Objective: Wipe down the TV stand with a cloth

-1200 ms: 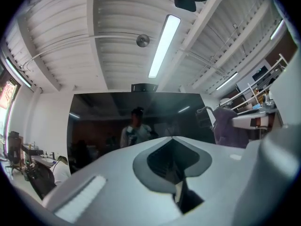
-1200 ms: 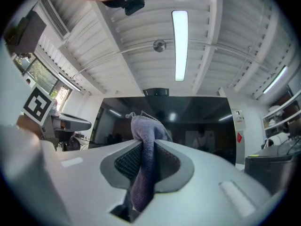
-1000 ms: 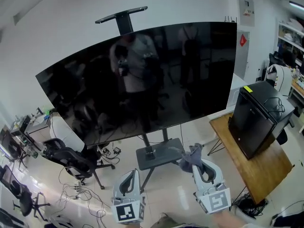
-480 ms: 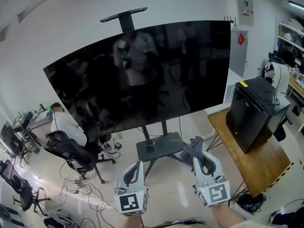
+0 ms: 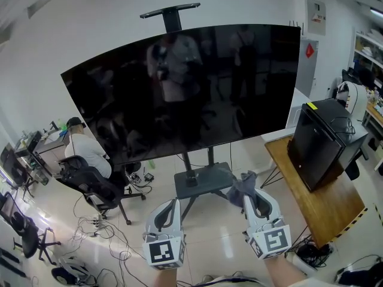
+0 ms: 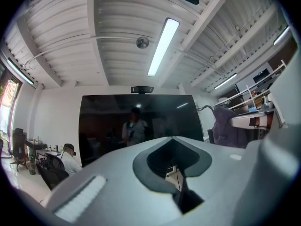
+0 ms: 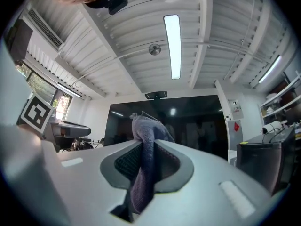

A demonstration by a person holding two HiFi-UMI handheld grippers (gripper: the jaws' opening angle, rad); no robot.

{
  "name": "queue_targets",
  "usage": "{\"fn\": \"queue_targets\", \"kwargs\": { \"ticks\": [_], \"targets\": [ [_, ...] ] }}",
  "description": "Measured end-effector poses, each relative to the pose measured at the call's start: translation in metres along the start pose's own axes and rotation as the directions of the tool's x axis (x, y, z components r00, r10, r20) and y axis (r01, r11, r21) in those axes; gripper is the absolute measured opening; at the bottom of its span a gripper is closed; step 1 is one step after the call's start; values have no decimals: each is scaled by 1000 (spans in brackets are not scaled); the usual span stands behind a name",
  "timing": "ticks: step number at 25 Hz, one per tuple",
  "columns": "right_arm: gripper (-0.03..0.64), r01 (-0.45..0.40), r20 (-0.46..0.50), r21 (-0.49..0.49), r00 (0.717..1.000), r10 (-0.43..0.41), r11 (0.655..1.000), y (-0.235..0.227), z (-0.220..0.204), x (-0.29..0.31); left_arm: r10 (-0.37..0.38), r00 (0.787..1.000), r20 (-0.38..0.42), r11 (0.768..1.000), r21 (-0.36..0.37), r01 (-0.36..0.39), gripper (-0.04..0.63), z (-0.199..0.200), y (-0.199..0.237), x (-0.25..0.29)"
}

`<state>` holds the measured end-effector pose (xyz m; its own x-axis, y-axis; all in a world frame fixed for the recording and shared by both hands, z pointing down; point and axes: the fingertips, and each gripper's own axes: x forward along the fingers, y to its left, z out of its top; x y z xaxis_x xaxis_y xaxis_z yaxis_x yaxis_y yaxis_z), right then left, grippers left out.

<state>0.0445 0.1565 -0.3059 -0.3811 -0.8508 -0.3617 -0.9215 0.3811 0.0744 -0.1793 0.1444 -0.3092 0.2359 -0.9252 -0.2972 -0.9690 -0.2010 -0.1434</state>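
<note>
Glossy pale floor tiles (image 5: 218, 244) spread beneath a broad, black, mirror-like TV screen (image 5: 185, 94) on a TV stand (image 5: 202, 181), whose flat dark grey shelf lies just beyond both grippers. The right gripper (image 5: 251, 197) pinches a soft, fuzzy grey-violet cloth (image 5: 242, 187), bunched between its jaws near the shelf's right edge. The left gripper (image 5: 169, 207) seems closed on nothing, though its smooth grey jaws look blurred.

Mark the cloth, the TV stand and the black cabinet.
cloth (image 7: 145, 149): right gripper view, the fold pinched between the jaws.
TV stand (image 5: 200, 183): head view, its flat grey shelf.
black cabinet (image 5: 326, 145): head view, its side panel.
</note>
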Motion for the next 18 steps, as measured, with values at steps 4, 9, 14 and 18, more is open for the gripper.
{"fn": "queue_targets", "kwargs": {
  "ticks": [4, 9, 14, 18],
  "targets": [
    [57, 4, 7, -5, 1000, -4, 1000, 1, 3, -1, -17, 998, -57, 1000, 4, 17, 87, -7, -4, -6],
    [57, 2, 6, 2, 1000, -2, 1000, 2, 4, -1, -14, 998, -66, 1000, 15, 15, 87, -8, -3, -8],
    [57, -8, 2, -5, 1000, 8, 1000, 6, 8, 4, -25, 993, -114, 999, 21, 28, 87, -3, 2, -8],
    [57, -14, -3, 1, 1000, 14, 1000, 17, 13, 7, -49, 999, 4, 999, 8, 49, 87, 8, 5, -6]
  ]
}}
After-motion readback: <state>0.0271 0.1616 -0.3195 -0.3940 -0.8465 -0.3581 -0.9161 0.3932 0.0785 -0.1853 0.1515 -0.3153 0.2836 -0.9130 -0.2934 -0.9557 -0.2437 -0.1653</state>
